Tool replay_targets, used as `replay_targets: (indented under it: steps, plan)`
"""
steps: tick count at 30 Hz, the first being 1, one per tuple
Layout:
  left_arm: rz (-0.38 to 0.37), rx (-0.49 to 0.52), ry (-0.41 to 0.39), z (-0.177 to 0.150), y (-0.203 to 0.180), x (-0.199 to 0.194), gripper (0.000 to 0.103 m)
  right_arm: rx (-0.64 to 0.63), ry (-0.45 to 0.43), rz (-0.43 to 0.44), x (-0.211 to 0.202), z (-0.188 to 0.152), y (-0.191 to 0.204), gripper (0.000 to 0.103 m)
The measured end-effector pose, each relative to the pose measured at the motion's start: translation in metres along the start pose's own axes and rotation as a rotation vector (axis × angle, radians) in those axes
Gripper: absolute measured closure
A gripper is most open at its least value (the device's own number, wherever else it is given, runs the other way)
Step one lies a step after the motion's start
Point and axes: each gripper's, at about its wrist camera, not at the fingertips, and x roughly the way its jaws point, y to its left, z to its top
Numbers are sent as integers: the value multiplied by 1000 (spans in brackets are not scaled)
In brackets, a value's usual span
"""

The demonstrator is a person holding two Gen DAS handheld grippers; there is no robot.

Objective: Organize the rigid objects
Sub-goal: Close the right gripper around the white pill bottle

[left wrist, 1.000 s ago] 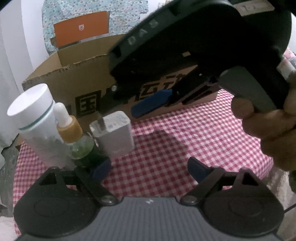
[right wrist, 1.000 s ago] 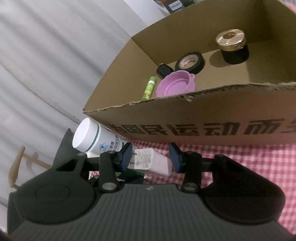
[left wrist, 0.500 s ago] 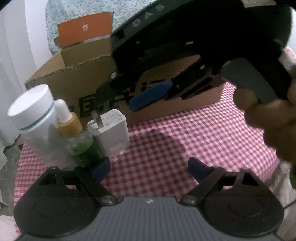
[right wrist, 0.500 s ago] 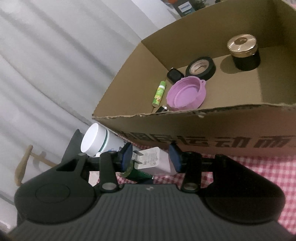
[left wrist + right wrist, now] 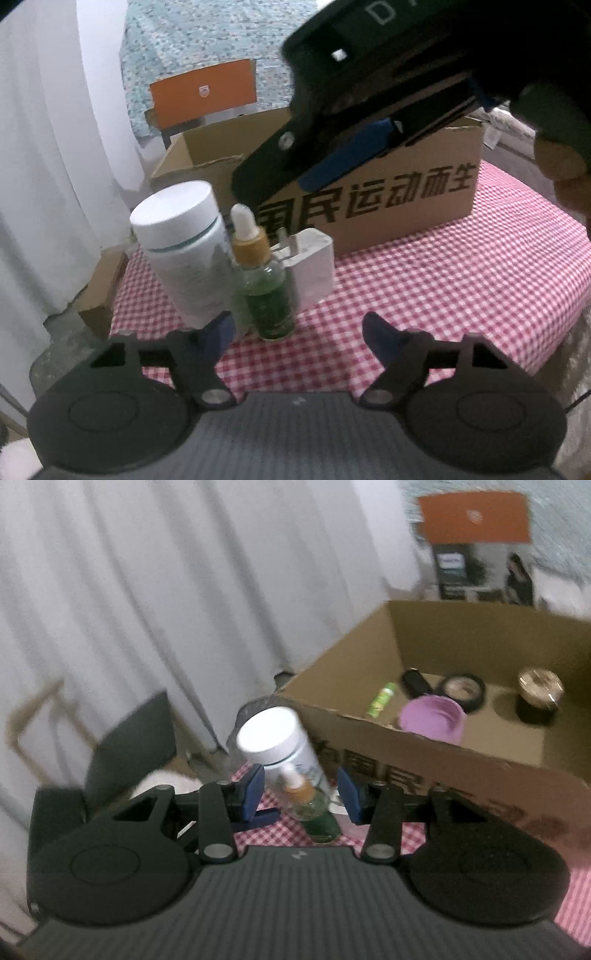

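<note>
**Three items grouped before the box**

I am seeing the bottle, the dropper bottle and the charger standing side by side, left to right, on the tablecloth, in front of the cardboard box. Lying inside the box are a lid, a tape roll and a jar.

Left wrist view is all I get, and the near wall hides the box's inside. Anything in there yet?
Observer: Yes. A purple lid lies just behind the front wall of the cardboard box.
Operator: What else?
Observer: A black tape roll lies flat behind the lid.
Operator: Are the right fingers carrying something?
Observer: No. The right gripper holds nothing. The white bottle and the dropper bottle only show through the gap, standing on the table beyond.
</note>
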Motion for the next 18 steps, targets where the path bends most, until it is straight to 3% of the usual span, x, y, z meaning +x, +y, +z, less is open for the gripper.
replay_targets:
  steps: [6,12,15,18]
  plan:
    - [-16,-25,-4,-8,11,8,46,-135,52,-38,27,6,17,67]
    - [-36,-27,13,-13,18,5,48,-120,80,-52,34,11,12,69]
    - [-25,-31,6,-14,30,-7,45,-116,71,-45,28,16,13,65]
    - [-3,-52,-14,-13,47,-21,42,-93,49,-26,23,25,17,53]
